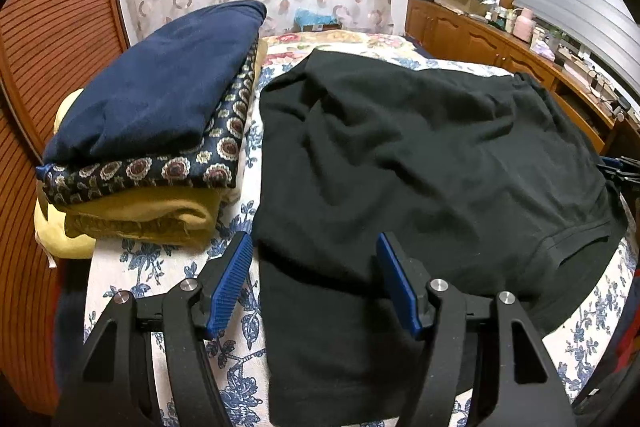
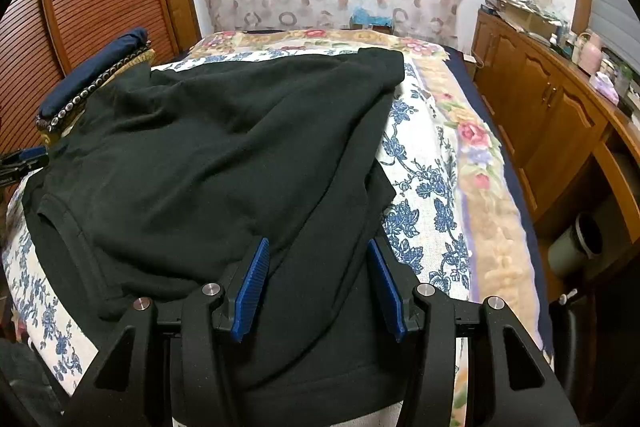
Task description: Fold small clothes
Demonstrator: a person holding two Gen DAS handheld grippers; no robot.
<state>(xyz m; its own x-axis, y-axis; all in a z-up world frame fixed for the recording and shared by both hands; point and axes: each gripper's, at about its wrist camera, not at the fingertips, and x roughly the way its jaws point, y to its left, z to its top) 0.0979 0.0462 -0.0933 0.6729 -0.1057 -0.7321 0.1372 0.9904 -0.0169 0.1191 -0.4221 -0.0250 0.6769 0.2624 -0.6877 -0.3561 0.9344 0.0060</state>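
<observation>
Here, a black shirt [image 1: 420,163] covers the floral bedspread [image 2: 436,195] beside wooden cabinets [image 2: 548,107].

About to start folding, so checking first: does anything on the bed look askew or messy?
Only the black garment: it lies rumpled and creased across the bedspread, not smoothed flat. The folded stack beside it looks tidy.

Floral-covered bed [image 1: 168,279] carries a spread black shirt [image 1: 420,163] beside 1 folded-clothes stack [image 1: 160,131]
</observation>
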